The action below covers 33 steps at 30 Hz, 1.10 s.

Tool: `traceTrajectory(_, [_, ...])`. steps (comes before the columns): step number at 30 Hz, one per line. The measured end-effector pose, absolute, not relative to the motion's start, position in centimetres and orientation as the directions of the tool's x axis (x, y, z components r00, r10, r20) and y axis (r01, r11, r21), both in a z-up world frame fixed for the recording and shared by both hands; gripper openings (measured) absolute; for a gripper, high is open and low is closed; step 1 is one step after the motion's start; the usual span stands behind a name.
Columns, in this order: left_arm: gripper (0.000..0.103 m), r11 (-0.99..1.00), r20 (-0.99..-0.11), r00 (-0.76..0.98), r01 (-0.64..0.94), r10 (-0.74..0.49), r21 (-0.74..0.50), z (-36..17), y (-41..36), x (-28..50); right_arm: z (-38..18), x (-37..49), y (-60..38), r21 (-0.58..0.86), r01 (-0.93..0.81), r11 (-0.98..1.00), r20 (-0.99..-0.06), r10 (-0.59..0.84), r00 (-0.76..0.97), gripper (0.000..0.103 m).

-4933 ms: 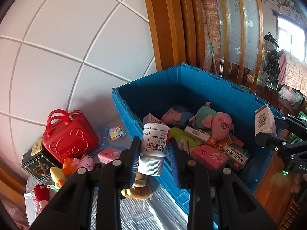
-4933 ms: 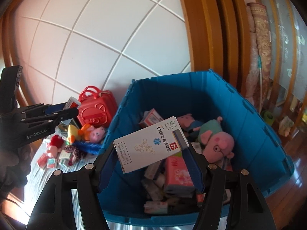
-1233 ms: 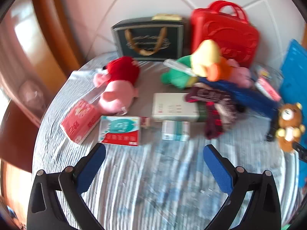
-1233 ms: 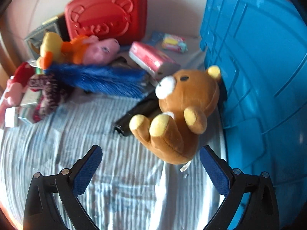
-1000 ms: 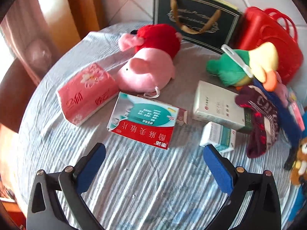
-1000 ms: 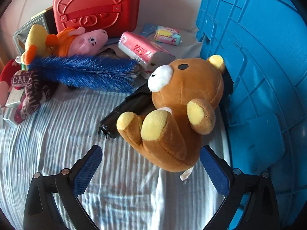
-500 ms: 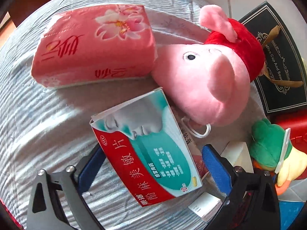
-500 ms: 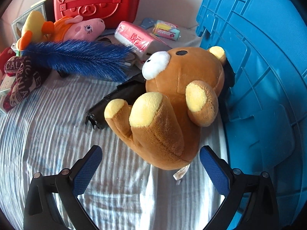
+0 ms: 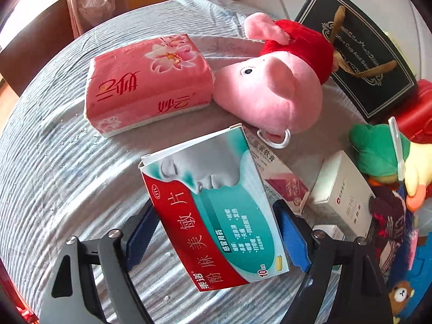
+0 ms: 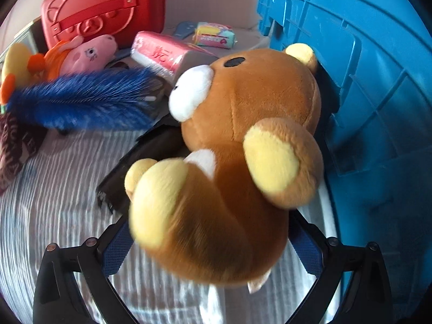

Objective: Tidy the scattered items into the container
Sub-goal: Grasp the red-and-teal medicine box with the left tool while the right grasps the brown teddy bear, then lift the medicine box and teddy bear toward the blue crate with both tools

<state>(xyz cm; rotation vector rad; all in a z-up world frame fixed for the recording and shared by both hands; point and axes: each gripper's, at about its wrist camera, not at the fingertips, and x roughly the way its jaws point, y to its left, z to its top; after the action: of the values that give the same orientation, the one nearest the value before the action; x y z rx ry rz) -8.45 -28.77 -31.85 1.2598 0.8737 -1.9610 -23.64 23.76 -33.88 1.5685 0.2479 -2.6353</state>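
Observation:
My left gripper [image 9: 214,236] is shut on a teal, red and grey medicine box [image 9: 216,208], its blue pads pressing both long sides; the box looks tilted up off the cloth. My right gripper [image 10: 212,245] has its blue pads against the body of a brown teddy bear [image 10: 229,162]; it looks closed on it. The bear lies next to the blue crate wall [image 10: 364,81].
The left wrist view shows a pink tissue pack [image 9: 145,81], a pink pig plush [image 9: 275,89], a dark gift bag [image 9: 359,62], a white box [image 9: 340,189] and a duck plush [image 9: 391,156]. The right wrist view shows a blue feather duster [image 10: 81,102], a red case [image 10: 102,8] and a black object [image 10: 143,167].
Both grippers moved in and closed from wide open: the left onto the medicine box, which now looks lifted and tilted, the right around the teddy bear.

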Motion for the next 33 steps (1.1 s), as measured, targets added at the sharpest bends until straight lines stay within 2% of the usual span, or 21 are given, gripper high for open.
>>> traceTrajectory(13, [0.084, -0.632, -0.924, -0.361, 0.747, -0.124, -0.207, -32.8, -31.4, -5.2, -34.9, -26.4, 23.3, -0.029, 0.177, -0.984, -0.869, -0.063, -0.491, 0.103])
traceTrajectory(18, [0.084, -0.652, -0.92, -0.373, 0.728, -0.121, -0.21, -32.1, -30.1, -5.9, -34.0, -26.0, 23.5, -0.011, 0.181, -0.983, -0.87, -0.08, -0.486, 0.085])
traceTrajectory(33, [0.084, -0.69, -0.904, -0.417, 0.681, -0.092, -0.244, -28.8, -27.1, -3.7, -30.7, -18.0, 23.0, 0.07, 0.218, -0.973, -0.889, -0.16, -0.429, 0.083])
